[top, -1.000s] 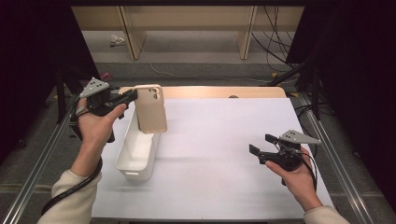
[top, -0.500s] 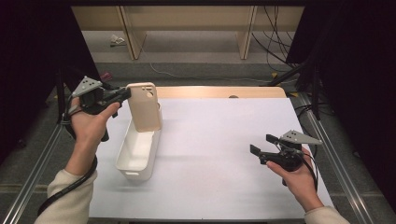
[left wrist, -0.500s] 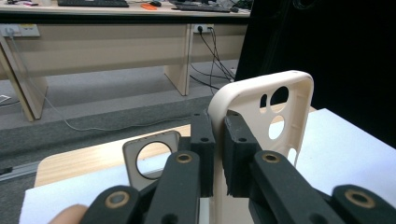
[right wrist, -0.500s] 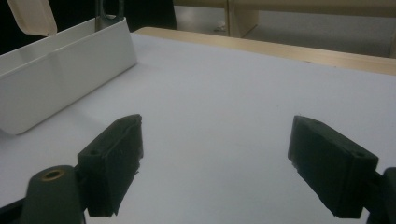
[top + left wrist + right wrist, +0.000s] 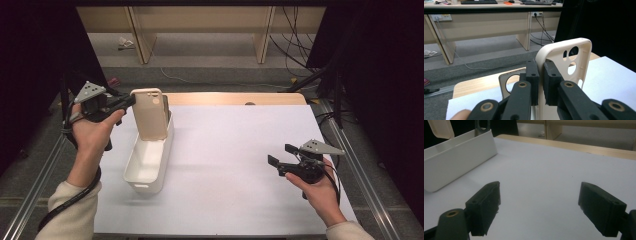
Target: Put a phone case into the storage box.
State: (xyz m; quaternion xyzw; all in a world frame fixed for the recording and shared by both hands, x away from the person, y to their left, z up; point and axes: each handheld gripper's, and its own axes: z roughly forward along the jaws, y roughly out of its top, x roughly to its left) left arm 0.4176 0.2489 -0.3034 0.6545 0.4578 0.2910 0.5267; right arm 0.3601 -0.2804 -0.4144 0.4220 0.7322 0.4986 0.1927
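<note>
the left hand-held gripper [image 5: 129, 101] is clenched on the side edge of a cream phone case [image 5: 150, 114], holding it upright above the far end of a long white bin [image 5: 145, 167] that stands on the left part of the counter [image 5: 235, 165]. the right hand-held gripper [image 5: 279, 155] hovers low over the counter well to the right, its jaws released and nothing between them.

the phone case looks light and thin, probably a bendy plastic or rubber shell, so it should weigh almost nothing but may flex or twist if pinched near a corner. the rim is the natural place to grip, as now, on the long side below the camera holes; a hold on the flat back would likely slip. it seems unlikely to break if dropped.

the left gripper view shows the pinch up close: the phone case [image 5: 564, 62] edge sits between the two pads, with round cut-outs near its top, and a second grey case [image 5: 507, 83] stands behind it. the high view gives the case's place over the bin. the right gripper view shows the bin [image 5: 456, 157] side wall and its own wide-open jaws.
</note>
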